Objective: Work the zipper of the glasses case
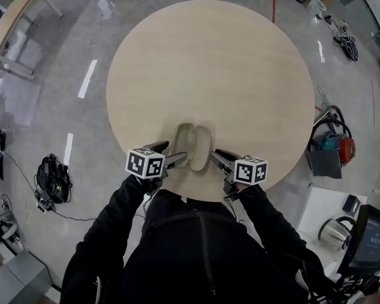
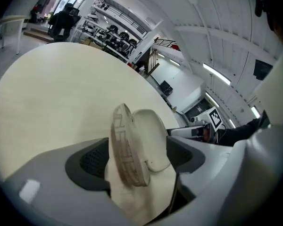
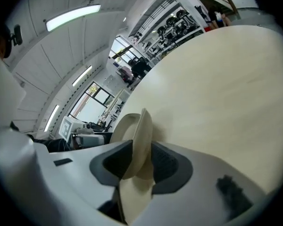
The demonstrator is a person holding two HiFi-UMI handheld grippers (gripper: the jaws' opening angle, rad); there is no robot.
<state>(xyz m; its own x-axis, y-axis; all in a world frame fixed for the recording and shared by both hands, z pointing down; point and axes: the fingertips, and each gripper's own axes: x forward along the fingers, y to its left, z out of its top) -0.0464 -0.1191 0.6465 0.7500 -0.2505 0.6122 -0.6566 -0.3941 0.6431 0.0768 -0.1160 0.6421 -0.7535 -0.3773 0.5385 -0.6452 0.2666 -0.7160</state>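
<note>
Glasses case (image 1: 193,145) sits open over the near side of the round wooden table (image 1: 209,56), right in front of the person. It is pale beige, almost the same colour as the wood. Its two halves are spread apart like a shell. I cannot tell if it rests on the wood or is held just above it.

The left gripper (image 1: 177,161) comes at the case from the left side. Its jaws stand wide apart. In the left gripper view the case sits between the two dark pads (image 2: 92,161), but the pads do not squeeze it. The half nearer the left pad stands up on its edge and shows a bumpy rim. The other half leans close to the right pad.

The right gripper (image 1: 216,159) comes from the right side. Its jaws are nearly together and they pinch the thin edge of one half of the case. In the right gripper view that half stands up between the pads.

Each gripper has a cube with black and white squares (image 1: 145,163) on top. The person's arms in black sleeves (image 1: 107,233) reach out to both grippers. Grey shiny floor (image 1: 69,56) lies all around the table, with black cables (image 1: 50,176) on it to the left
</note>
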